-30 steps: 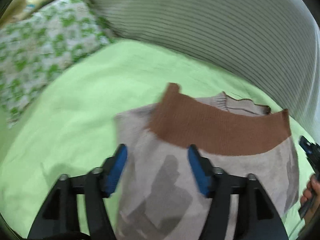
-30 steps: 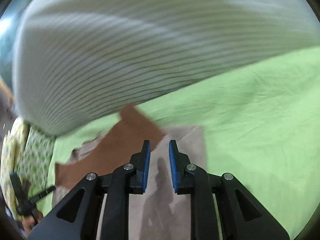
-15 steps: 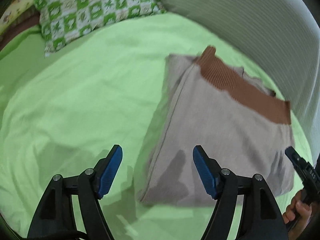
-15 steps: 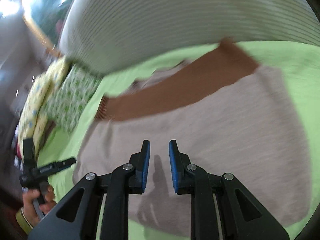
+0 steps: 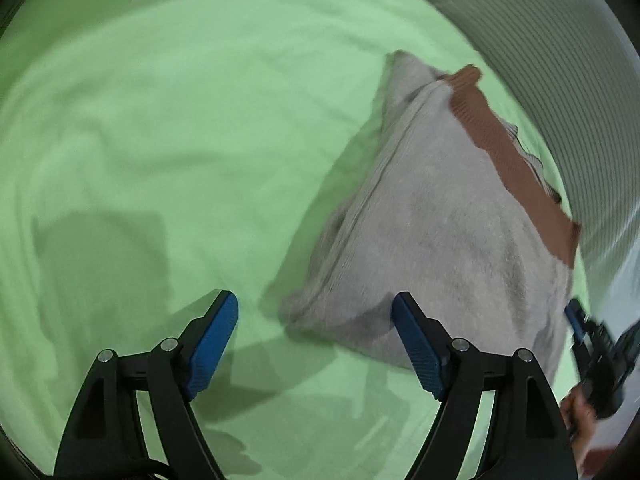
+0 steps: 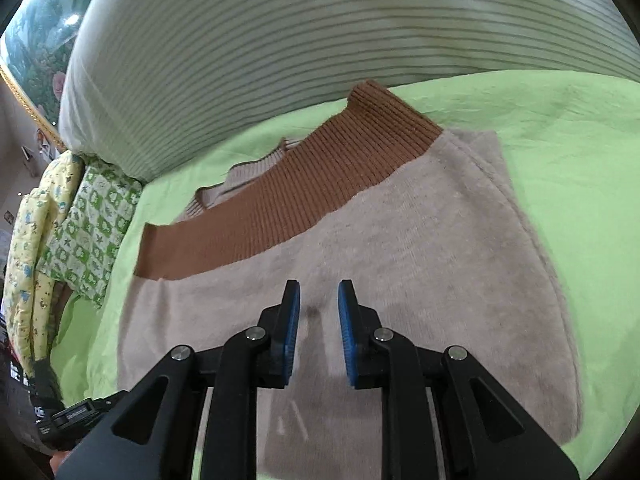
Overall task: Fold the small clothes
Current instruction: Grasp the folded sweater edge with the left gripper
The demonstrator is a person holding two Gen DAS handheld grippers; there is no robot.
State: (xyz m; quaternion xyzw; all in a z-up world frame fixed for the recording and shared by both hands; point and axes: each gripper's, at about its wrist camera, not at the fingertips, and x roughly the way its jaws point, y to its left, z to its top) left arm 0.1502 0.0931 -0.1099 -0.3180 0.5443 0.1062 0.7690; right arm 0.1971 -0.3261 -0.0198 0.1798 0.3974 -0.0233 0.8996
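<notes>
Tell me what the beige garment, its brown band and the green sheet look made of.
Beige garment: soft knit with a fuzzy nap, possibly wool or acrylic. Brown band: ribbed knit, with clear parallel ridges. Green sheet: thin matte woven cloth, probably cotton, finely creased.

A light green bed sheet (image 6: 560,128) is spread over most of both views, with soft wrinkles. A large white bolster with thin dark stripes (image 6: 320,32) is seen along the top of the right wrist view. A green-and-white patterned pillow (image 6: 94,232) is placed at the left edge, beside a yellow printed one (image 6: 32,248).
</notes>
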